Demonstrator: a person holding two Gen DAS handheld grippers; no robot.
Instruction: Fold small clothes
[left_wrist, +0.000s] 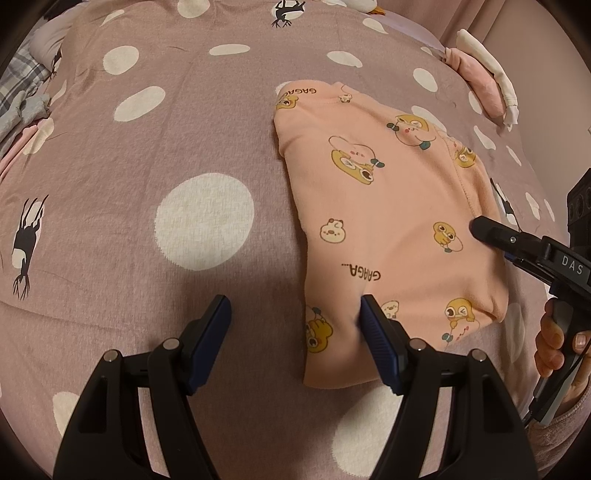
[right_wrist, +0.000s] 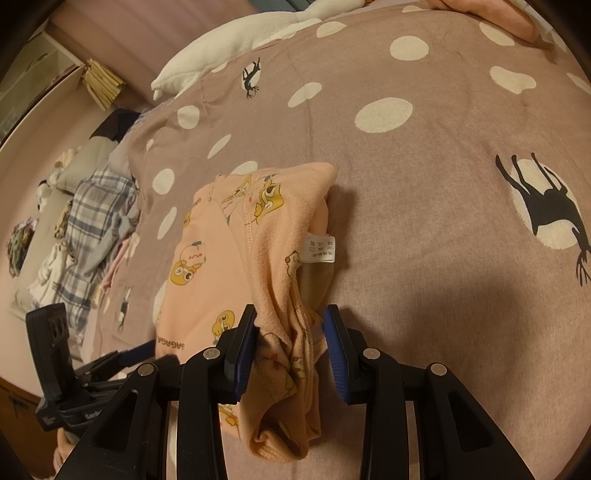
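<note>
Right wrist view, right gripper (right_wrist: 290, 336) pinching bunched edge of peach garment (right_wrist: 207, 258) at lower centre, left gripper (left_wrist: 295, 317) jaws wide apart, holding nothing, polka-dot bedspread (left_wrist: 147, 155) beneath.

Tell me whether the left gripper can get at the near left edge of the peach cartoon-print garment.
Probably yes: the left gripper stands open, and the peach cartoon-print garment has nothing over that edge.

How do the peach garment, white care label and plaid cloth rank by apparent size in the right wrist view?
1. peach garment
2. plaid cloth, though it lies farther away
3. care label
</note>
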